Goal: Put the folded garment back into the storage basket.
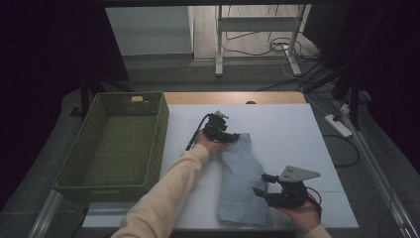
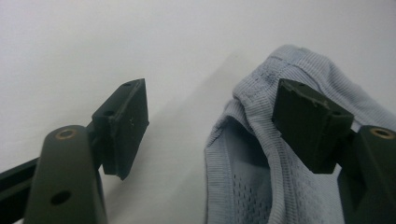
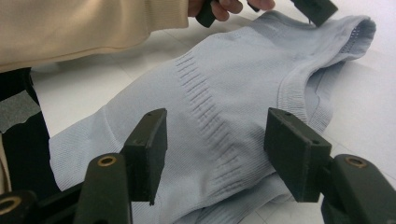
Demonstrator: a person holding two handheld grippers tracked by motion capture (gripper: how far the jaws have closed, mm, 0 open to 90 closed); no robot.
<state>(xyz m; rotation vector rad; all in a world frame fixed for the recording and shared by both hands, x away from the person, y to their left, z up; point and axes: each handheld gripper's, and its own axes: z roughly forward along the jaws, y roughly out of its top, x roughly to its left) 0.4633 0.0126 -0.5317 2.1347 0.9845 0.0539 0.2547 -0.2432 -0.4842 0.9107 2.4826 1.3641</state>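
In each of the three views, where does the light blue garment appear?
High view: the light blue garment lies folded on the white table, centre right, between the two grippers.
Left gripper view: lower right, at the right-hand jaw.
Right gripper view: across the middle, beyond both jaws.
Shared landmark: the white table surface under it.

High view: overhead, facing forward and down, far. Gripper views: along own jaws, close over table (image 1: 277, 124). Shared by all: garment (image 1: 242, 178).
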